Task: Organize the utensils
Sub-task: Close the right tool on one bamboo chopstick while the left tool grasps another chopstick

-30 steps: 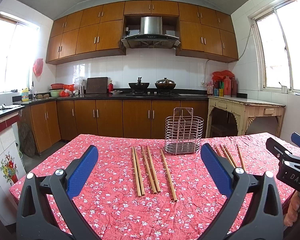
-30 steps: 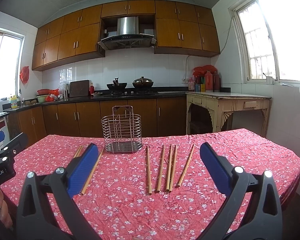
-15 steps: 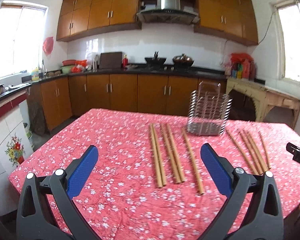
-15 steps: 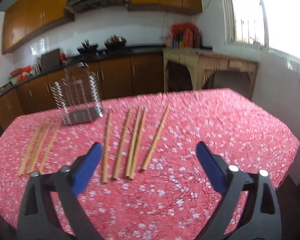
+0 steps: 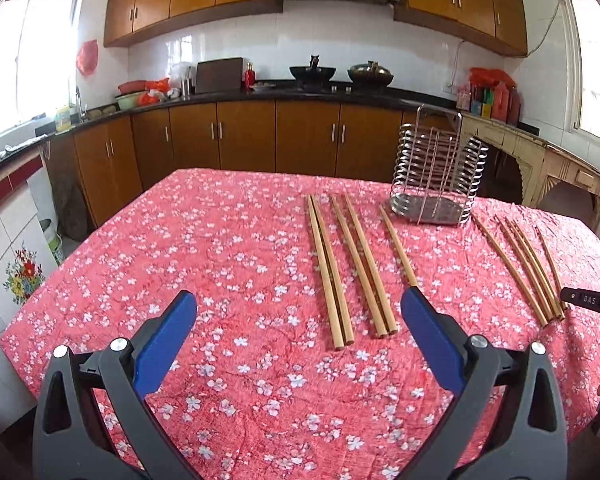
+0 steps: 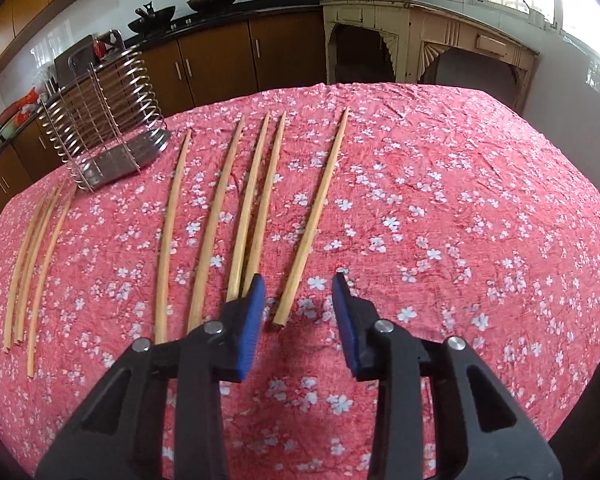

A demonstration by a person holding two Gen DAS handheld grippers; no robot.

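Several wooden chopsticks (image 5: 352, 264) lie on the red flowered tablecloth left of a wire utensil holder (image 5: 436, 176), and several more (image 5: 528, 264) lie to its right. My left gripper (image 5: 296, 320) is open and empty, low over the cloth before the left group. My right gripper (image 6: 298, 300) is open but narrowed, its tips straddling the near end of the rightmost chopstick (image 6: 316, 216), not closed on it. The holder (image 6: 104, 120) stands at the back left in the right wrist view and looks empty.
The table (image 5: 180, 240) is covered to its edges by the cloth. Kitchen cabinets and a counter (image 5: 260, 92) run behind it. A pale wooden side table (image 6: 420, 32) stands at the back right. The right gripper's body (image 5: 592, 302) shows at the left view's right edge.
Both grippers have moved forward and down toward the chopsticks. The right gripper's jaws have narrowed around the near end of the rightmost chopstick. The left gripper stays wide open.
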